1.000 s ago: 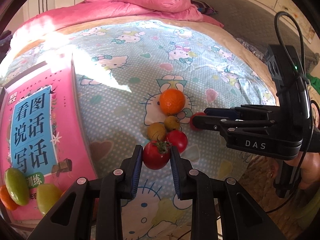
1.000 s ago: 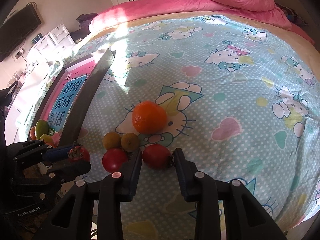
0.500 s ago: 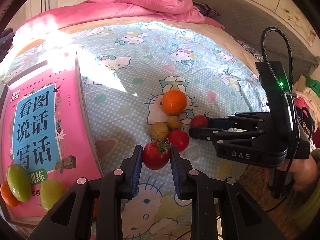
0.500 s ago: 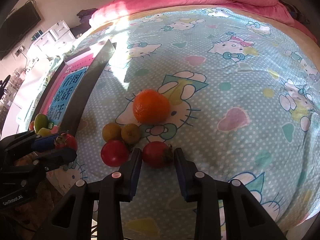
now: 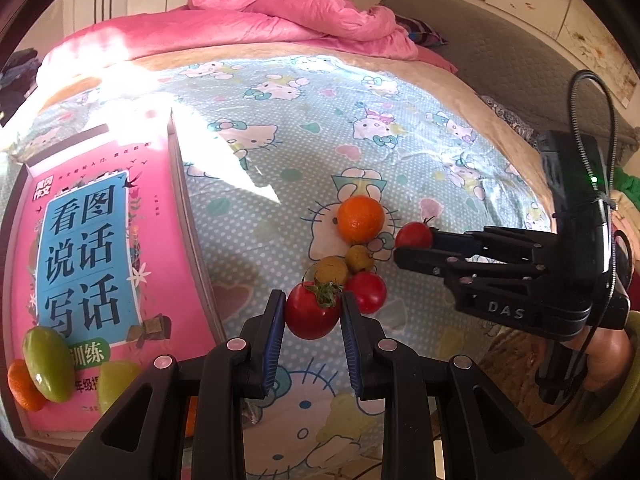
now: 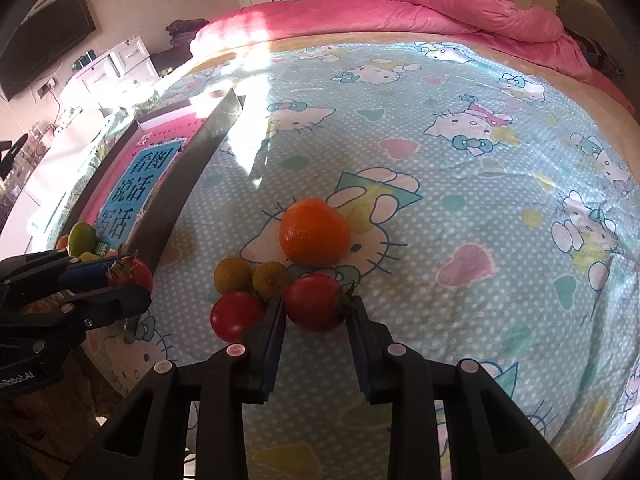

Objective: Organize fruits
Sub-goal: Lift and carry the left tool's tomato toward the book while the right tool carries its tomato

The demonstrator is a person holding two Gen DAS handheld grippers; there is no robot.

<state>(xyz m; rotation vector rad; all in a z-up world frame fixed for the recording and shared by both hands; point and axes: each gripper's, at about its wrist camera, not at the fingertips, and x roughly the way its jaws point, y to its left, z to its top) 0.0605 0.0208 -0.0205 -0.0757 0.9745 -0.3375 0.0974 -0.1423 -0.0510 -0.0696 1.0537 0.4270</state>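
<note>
Two matte black plastic grippers, left (image 5: 313, 322) and right (image 6: 320, 322), with blue rubber finger pads (image 5: 275, 330), silver round screws (image 5: 235, 344), white "DAS" lettering (image 5: 505, 310), looping black cable (image 5: 600, 96)

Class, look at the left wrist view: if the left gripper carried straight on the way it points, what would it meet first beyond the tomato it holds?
Probably the yellow-brown fruit just past the held tomato, though depth is hard to judge; the left gripper might reach the bedsheet first.
</note>
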